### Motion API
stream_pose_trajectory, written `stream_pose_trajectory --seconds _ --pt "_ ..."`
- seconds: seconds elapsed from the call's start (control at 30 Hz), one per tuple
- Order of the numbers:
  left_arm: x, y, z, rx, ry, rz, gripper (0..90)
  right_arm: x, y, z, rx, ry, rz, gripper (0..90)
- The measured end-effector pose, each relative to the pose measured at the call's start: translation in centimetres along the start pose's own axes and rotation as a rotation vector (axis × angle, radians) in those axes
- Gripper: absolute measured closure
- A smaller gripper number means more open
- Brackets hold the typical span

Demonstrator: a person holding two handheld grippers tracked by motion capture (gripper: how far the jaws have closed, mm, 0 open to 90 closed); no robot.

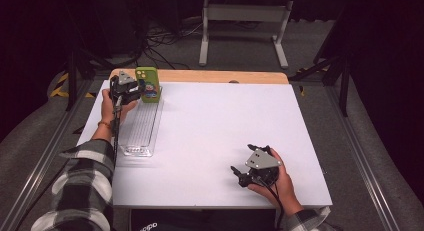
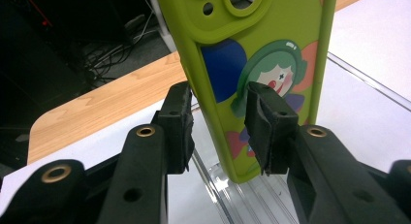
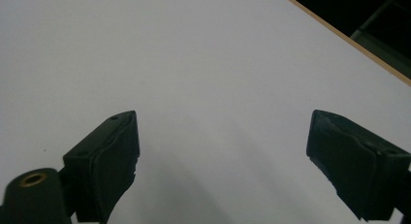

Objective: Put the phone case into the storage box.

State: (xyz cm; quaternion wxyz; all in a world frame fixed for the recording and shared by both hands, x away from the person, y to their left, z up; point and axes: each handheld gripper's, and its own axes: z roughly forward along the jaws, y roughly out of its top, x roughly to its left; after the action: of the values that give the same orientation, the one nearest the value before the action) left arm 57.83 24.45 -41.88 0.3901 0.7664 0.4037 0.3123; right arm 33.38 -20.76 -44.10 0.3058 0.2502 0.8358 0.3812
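Between the jaws of the left tool (image 2: 218, 129) stands an upright lime-green phone case with a cartoon clown print (image 2: 252, 64), its lower end in the clear ribbed plastic tray (image 1: 141, 128) below the tool; the pads press its edge and face. Well apart, the right tool (image 3: 223, 156) rests wide open over bare white desk (image 3: 194, 54).

Stood upright at the far left corner of the surface (image 1: 225, 121): green phone case (image 1: 148, 84), cartoon clown print and camera cutouts showing, lower end resting in the far end of a clear ribbed tray (image 1: 141, 128).
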Motion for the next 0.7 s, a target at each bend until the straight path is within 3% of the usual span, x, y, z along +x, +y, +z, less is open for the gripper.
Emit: stream_pose_trajectory --seconds 0.27,0.7 --pt "0.03 0.09 -0.17 -0.008 0.018 -0.001 60.6 -0.07 -0.02 -0.07 -0.003 -0.005 -0.004 12.3" --pt "0.02 0.40 -0.89 -0.017 0.011 -0.004 59.4 -0.01 0.08 -0.13 -0.008 -0.005 -0.007 12.3"
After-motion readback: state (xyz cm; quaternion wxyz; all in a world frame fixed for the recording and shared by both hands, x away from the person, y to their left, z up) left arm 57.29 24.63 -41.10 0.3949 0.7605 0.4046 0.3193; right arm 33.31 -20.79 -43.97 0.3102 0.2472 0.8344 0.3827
